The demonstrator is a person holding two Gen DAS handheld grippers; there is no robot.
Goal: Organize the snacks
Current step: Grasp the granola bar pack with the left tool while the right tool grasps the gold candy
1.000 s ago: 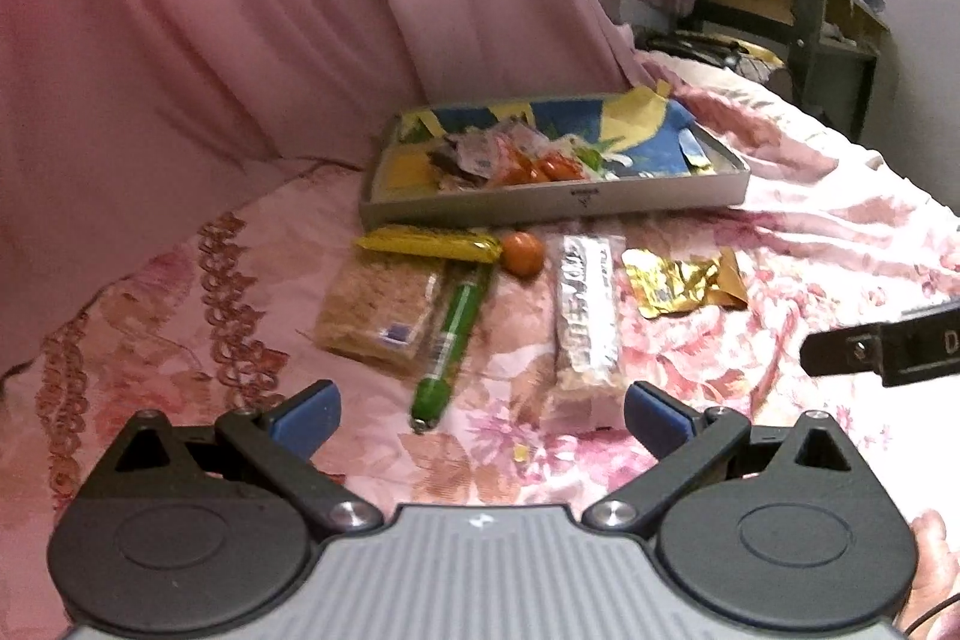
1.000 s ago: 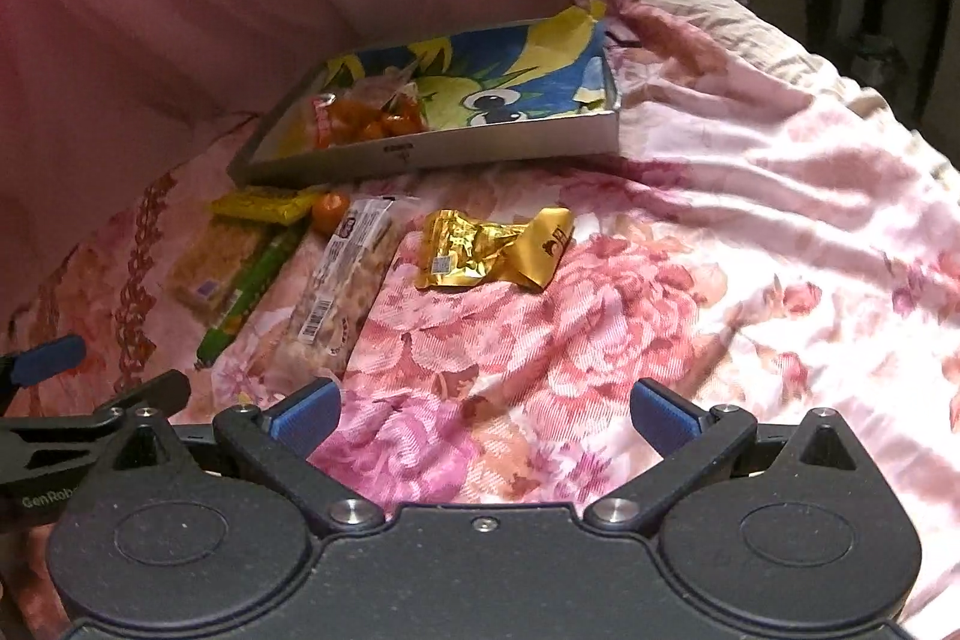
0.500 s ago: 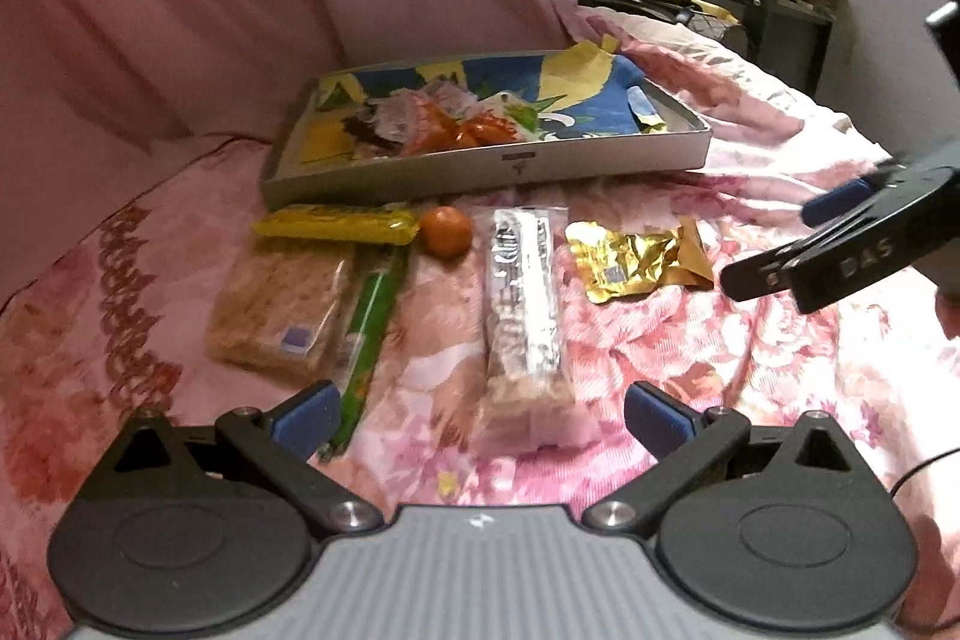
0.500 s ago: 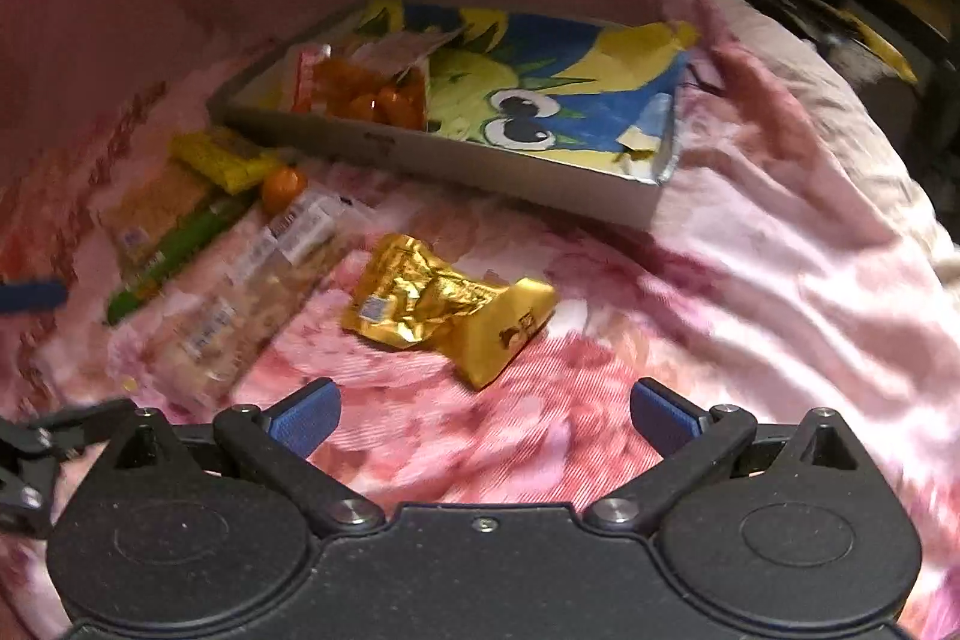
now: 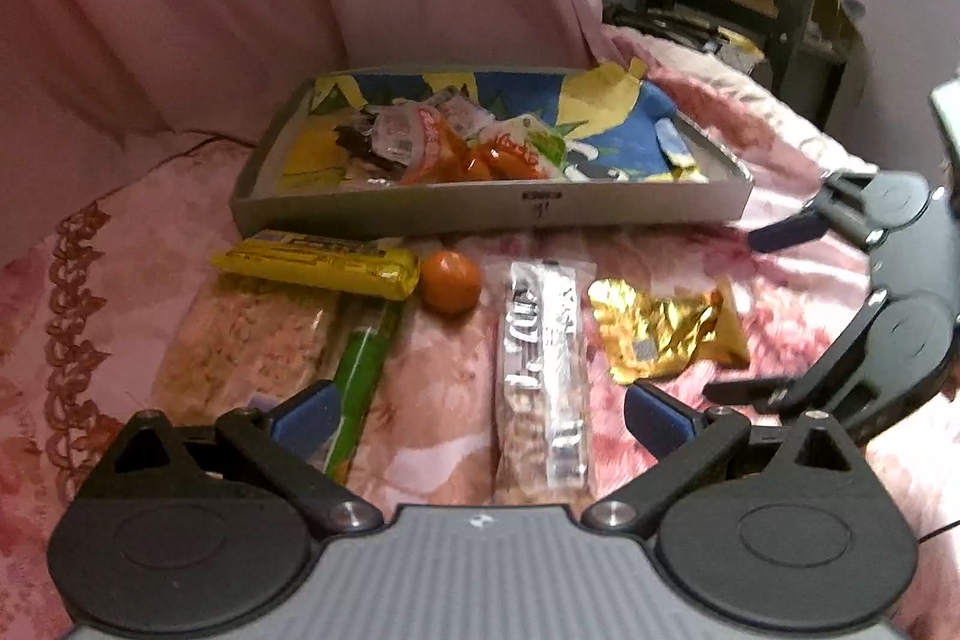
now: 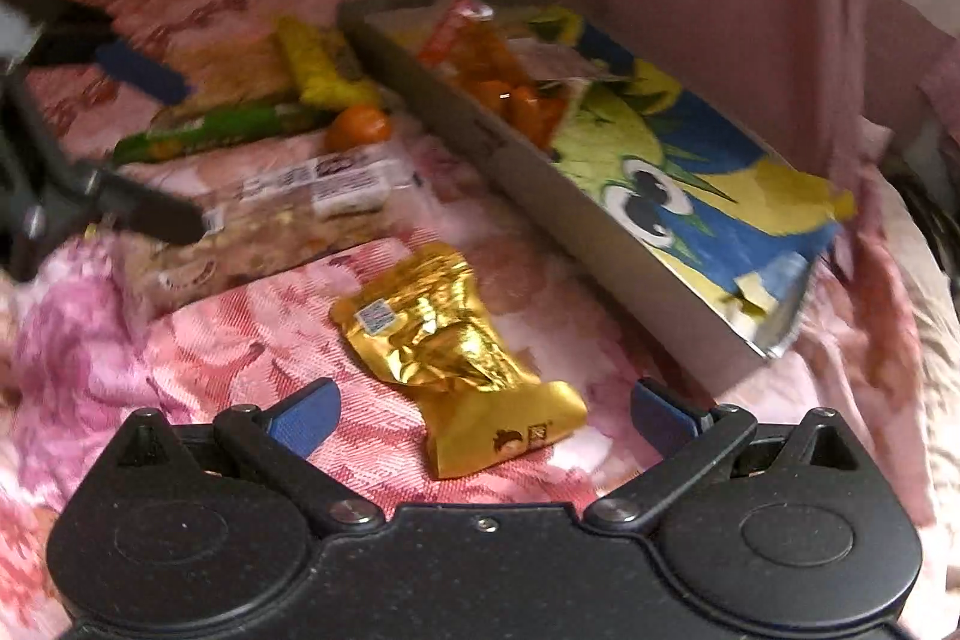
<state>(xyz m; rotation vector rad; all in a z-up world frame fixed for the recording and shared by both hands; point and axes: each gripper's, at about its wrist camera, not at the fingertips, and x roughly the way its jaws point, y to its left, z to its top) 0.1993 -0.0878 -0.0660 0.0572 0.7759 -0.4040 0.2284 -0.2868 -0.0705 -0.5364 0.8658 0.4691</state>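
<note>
Pink floral bedspread point(image 5: 798, 274) carries: grey tray point(image 5: 480, 208), yellow bar point(image 5: 318, 265), orange point(image 5: 450, 281), clear-wrapped bar point(image 5: 543, 370), gold pouch point(image 5: 660, 334), green stick point(image 5: 360, 376), rice-cracker pack point(image 5: 246, 346).

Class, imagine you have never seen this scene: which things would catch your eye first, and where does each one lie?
The shiny gold packet lies on the pink flowered bedspread, right before the open right gripper. Behind it stands a shallow grey tray lined with a bright cartoon picture, orange snack packs heaped inside. A small orange fruit sits just before the tray.
</note>
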